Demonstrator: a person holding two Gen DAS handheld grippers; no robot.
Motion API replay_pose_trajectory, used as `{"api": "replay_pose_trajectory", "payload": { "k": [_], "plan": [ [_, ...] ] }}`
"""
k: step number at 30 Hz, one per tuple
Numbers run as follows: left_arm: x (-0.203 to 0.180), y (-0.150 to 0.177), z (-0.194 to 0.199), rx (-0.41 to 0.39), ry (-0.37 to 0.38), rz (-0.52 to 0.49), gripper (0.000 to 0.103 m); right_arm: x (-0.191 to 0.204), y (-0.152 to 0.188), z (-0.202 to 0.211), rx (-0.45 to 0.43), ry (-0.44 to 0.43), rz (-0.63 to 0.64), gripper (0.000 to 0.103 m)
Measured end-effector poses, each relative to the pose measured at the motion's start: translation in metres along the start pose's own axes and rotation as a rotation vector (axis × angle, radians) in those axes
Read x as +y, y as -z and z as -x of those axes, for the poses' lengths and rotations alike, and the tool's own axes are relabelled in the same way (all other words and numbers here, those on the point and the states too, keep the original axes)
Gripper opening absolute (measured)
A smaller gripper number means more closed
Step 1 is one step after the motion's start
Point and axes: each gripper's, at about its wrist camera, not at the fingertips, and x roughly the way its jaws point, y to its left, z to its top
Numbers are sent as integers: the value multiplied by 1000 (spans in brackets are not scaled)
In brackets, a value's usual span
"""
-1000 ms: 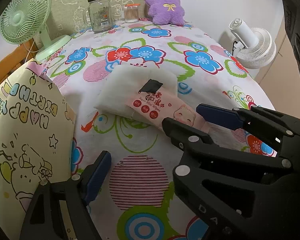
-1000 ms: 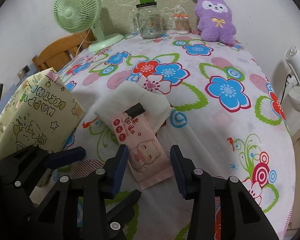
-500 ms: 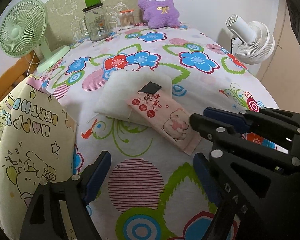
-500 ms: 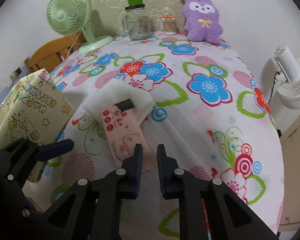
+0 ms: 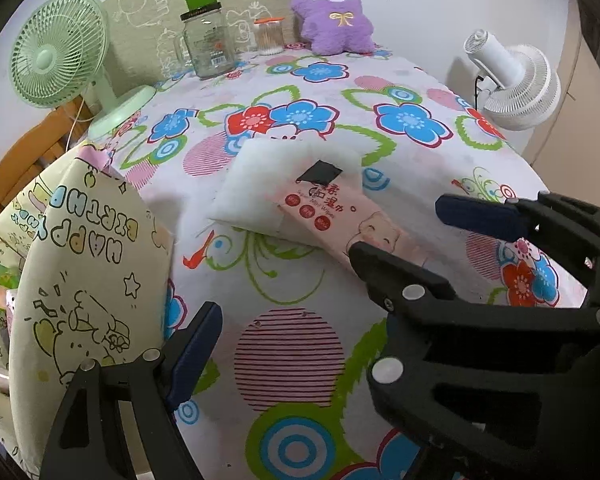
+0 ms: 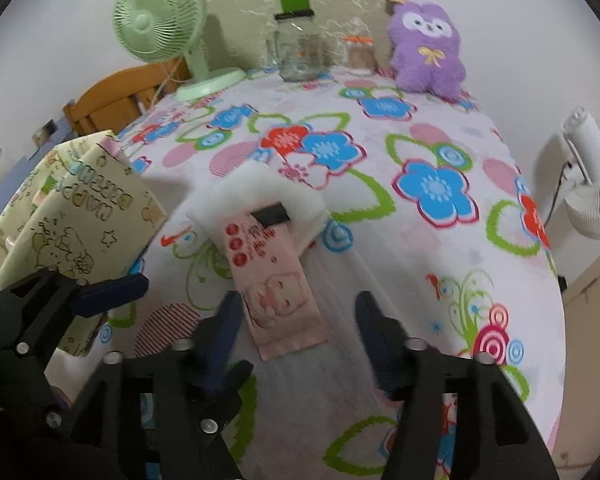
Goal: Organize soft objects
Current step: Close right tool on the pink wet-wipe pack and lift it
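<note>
On the far left stands the gift bag [image 5: 80,264], yellow with little drawings, at the left edge of the table [image 5: 440,168], and its mouth seems to face up so soft things can be dropped in. Just beside the bag is the left gripper [image 5: 300,344]. Its jaws are wide apart and hold nothing; only the flowered cloth shows between them. It looks like it waits near the bag, maybe to help keep it open. Next, in the middle of the table, lies the white soft pad [image 6: 256,196], flat on the cloth. The pink wipes pack [image 6: 276,288] lies partly on top of the pad, with its near end sticking out toward the edge, which makes that end easy to reach. A small black square [image 6: 271,215] sits where the pack meets the pad. To the right is the right gripper [image 6: 296,324]. Its jaws are opening now, and the near end of the pack lies between the 2 blue pads, but they do not press on it. It looks lined up to take the pack by its sides. Far at the back, 1 purple plush toy [image 6: 426,48] sits up against the wall, well apart from both grippers.
</note>
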Motion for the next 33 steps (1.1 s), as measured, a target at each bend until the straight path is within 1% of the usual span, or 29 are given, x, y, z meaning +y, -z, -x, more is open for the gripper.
{"api": "replay_pose_trajectory", "payload": {
  "k": [5, 7, 10, 13, 15, 17, 18, 19, 26, 33],
  "plan": [
    [4, -4, -5, 25, 11, 34, 86, 0, -7, -6, 15, -14, 24, 64],
    [7, -5, -10, 43, 9, 45, 87, 1, -10, -13, 37, -31, 22, 64],
    [11, -5, -12, 51, 26, 73, 87, 2, -12, -19, 49, -65, 11, 64],
    [13, -5, -13, 53, 37, 95, 88, 3, -15, -25, 58, -73, 6, 64],
    [14, -6, -14, 51, 39, 100, 89, 3, -15, -27, 55, -69, 9, 63],
    [14, -6, -14, 47, 35, 100, 91, 4, -15, -27, 55, -54, 10, 57],
    [13, -6, -14, 41, 29, 95, 91, 4, -15, -27, 54, -26, 14, 47],
    [12, -6, -14, 36, 24, 89, 91, 3, -15, -28, 52, -7, 18, 43],
    [7, -7, -12, 15, 8, 50, 90, -3, -11, -22, 35, 18, -12, 41],
    [-4, -15, -6, -47, -9, 7, 90, -15, -9, -7, 0, 33, -47, 41]
  ]
}}
